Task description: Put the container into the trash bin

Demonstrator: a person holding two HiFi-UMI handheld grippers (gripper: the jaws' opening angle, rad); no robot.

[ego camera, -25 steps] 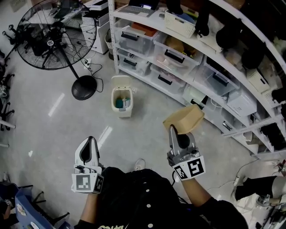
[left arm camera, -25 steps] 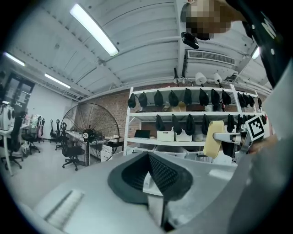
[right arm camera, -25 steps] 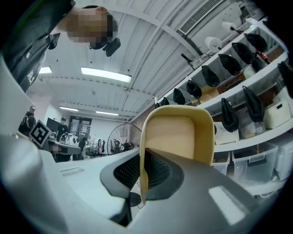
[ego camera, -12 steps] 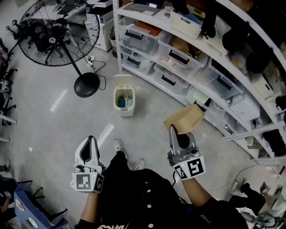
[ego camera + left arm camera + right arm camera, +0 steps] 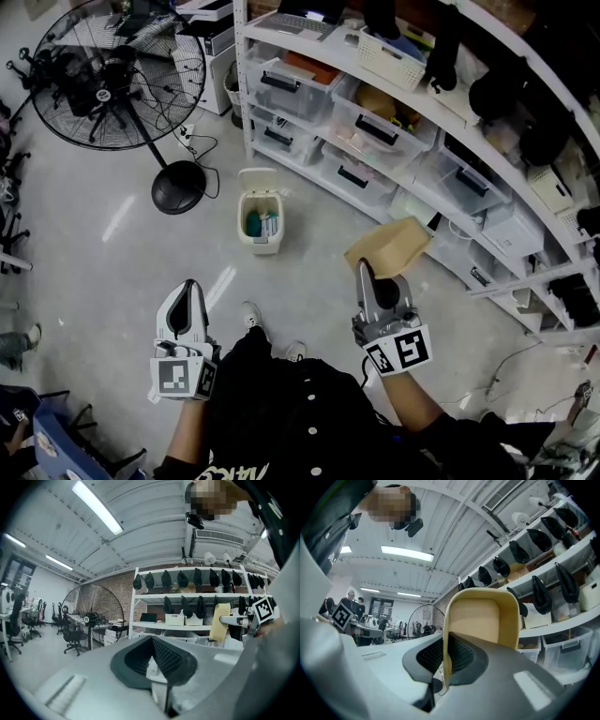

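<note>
A shallow tan container (image 5: 389, 246) stands on edge in front of me, with my right gripper (image 5: 366, 273) shut on its rim. In the right gripper view the container (image 5: 485, 616) rises above the closed jaws and fills the centre. The trash bin (image 5: 258, 221), small and cream with its lid tipped back, stands on the floor ahead, left of the container, with some items inside. My left gripper (image 5: 190, 288) is held level at lower left, shut and empty. The left gripper view also catches the container (image 5: 219, 622) off to the right.
A long white shelving rack (image 5: 403, 141) with clear storage boxes runs along the right. A large floor fan (image 5: 117, 70) with a round black base (image 5: 178, 186) stands at upper left, with cables beside it. A person's foot (image 5: 19, 345) shows at the left edge.
The person has stepped forward, a shoe showing under the body. The bin sits a little lower in the head view. Both grippers keep their pose and the container stays gripped.
</note>
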